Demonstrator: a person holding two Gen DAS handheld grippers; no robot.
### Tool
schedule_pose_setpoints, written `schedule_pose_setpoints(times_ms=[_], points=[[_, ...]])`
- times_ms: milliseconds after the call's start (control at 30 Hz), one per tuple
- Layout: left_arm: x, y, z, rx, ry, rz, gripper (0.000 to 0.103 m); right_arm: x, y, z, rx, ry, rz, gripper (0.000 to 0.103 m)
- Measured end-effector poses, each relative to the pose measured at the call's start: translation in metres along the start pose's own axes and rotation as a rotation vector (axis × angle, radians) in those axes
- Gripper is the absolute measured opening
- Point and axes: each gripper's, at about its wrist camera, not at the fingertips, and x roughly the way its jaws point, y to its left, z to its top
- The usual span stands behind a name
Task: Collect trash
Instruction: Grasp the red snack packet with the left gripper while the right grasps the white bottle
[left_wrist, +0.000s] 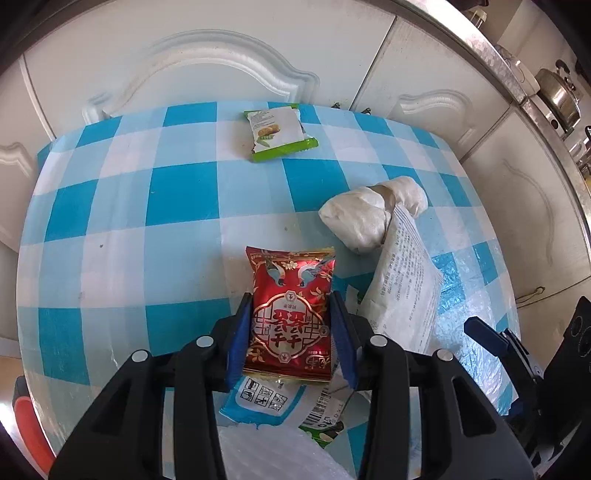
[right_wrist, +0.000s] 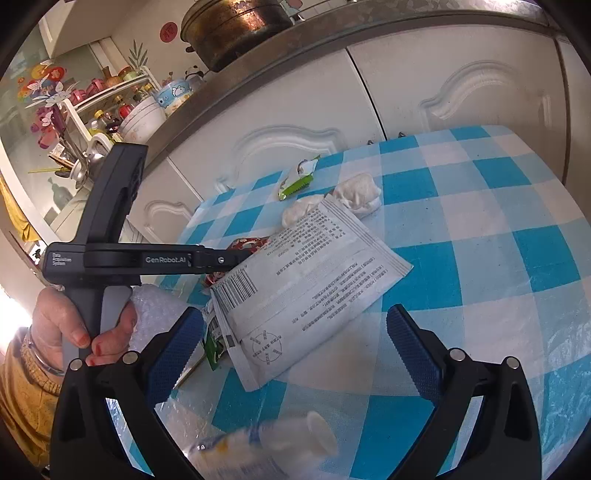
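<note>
My left gripper is shut on a red snack packet, its blue pads pressing both long edges, just above the checked table. From the right wrist view the left gripper shows side-on, a hand around its handle. My right gripper stands wide open over a grey printed pouch, nothing between its pads. More trash lies around: a green-and-white wrapper, crumpled tissue, and a blue-and-white wrapper beneath the red packet.
Bubble wrap lies at the table's near edge. A blurred white object shows below the right gripper. White cabinet doors stand right behind the table, and a counter above them carries a large pot and dishes.
</note>
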Motion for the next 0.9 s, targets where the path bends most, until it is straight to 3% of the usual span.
schedule_pose_setpoints(times_ms=[467, 733, 800, 833, 900], points=[[-0.037, 0.005, 0.001, -0.081, -0.170, -0.088, 0.042, -0.039, 0.000, -0.033, 0.000, -0.024, -0.074, 0.098], [-0.060, 0.005, -0.018, -0.095, -0.232, -0.129, 0.042, -0.078, 0.003, -0.077, 0.031, -0.023, -0.230, 0.095], [-0.068, 0.006, -0.025, -0.100, -0.250, -0.136, 0.042, -0.086, 0.002, -0.087, 0.041, -0.018, -0.244, 0.087], [-0.072, 0.007, -0.028, -0.099, -0.258, -0.138, 0.042, -0.088, 0.002, -0.091, 0.043, -0.014, -0.253, 0.073], [-0.079, 0.009, -0.035, -0.105, -0.275, -0.146, 0.042, -0.090, 0.003, -0.098, 0.046, 0.004, -0.269, 0.068]])
